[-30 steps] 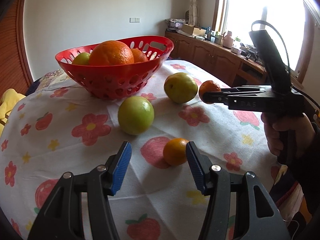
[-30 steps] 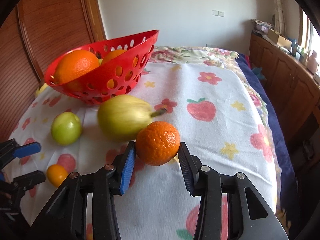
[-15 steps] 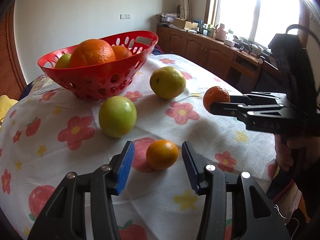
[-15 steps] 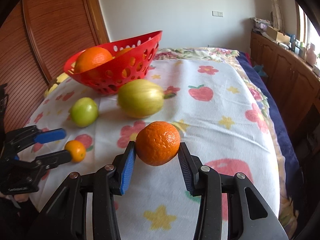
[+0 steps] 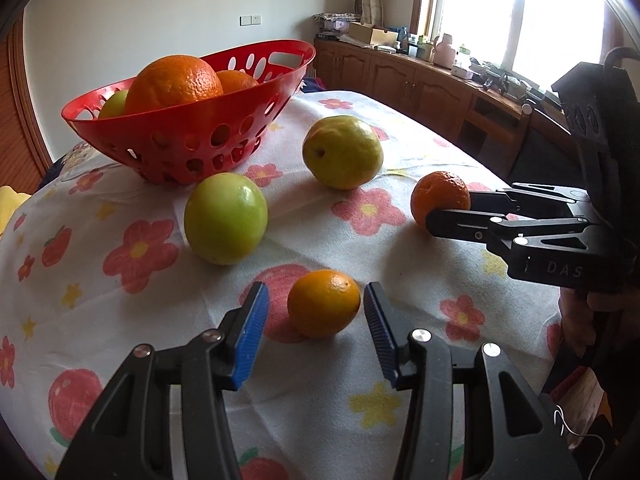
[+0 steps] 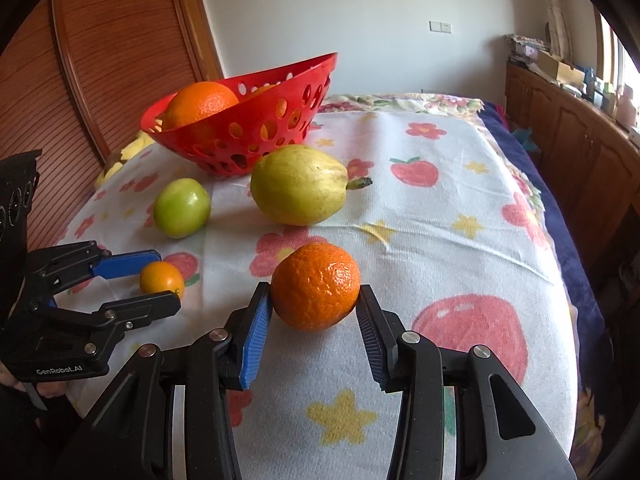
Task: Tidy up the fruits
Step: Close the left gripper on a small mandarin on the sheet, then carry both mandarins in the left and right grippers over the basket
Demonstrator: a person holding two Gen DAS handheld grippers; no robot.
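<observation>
Step in hand: two pickups at once, by the look of it; one fruit is already lifted, the other only framed
Right gripper: clamped on a dimpled mandarin, held clear of the flowered cloth
Left gripper: jaws have just been closing around the small orange, which sits on the cloth between the blue pads; a gap shows on each side, so nothing is gripped yet
Loose fruit: a green apple and a yellow-green pear lie near the basket's foot, apart from each other
Red basket: at the far side of the table, already holding a large orange and other fruit behind it
Next move: the left jaws probably need to close until both pads bear on the small orange, then lift; the right must carry its mandarin over the rim before letting go
</observation>
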